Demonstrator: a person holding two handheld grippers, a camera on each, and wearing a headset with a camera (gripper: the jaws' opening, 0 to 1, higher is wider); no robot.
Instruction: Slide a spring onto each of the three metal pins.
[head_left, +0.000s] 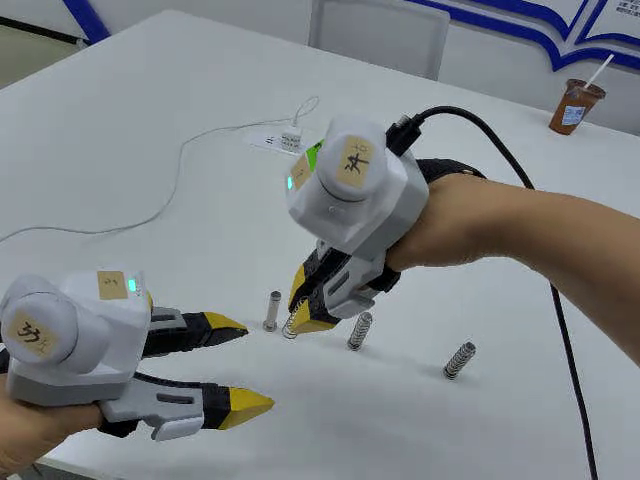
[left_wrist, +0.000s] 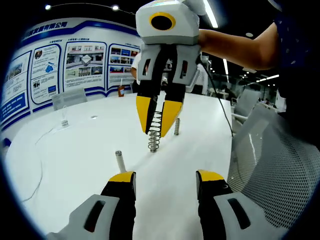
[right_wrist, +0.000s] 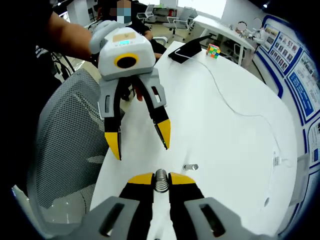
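- Hanging wide open and empty at far left, the left gripper holds nothing.
- The bare pin stands upright, still needing its spring.
- The right gripper pinches a spring just beside that pin.
- The second spring and third spring look mounted, though I cannot tell for certain.

Your left claw and right claw show white bodies, black jaws, yellow tips. Your silver coiled metal spring and silver cylindrical metal pin gleam against the plain white tabletop.

A white table takes up the foreground. Beside the table stands a grey mesh chair. Beyond the table hang blue-and-white wall posters.
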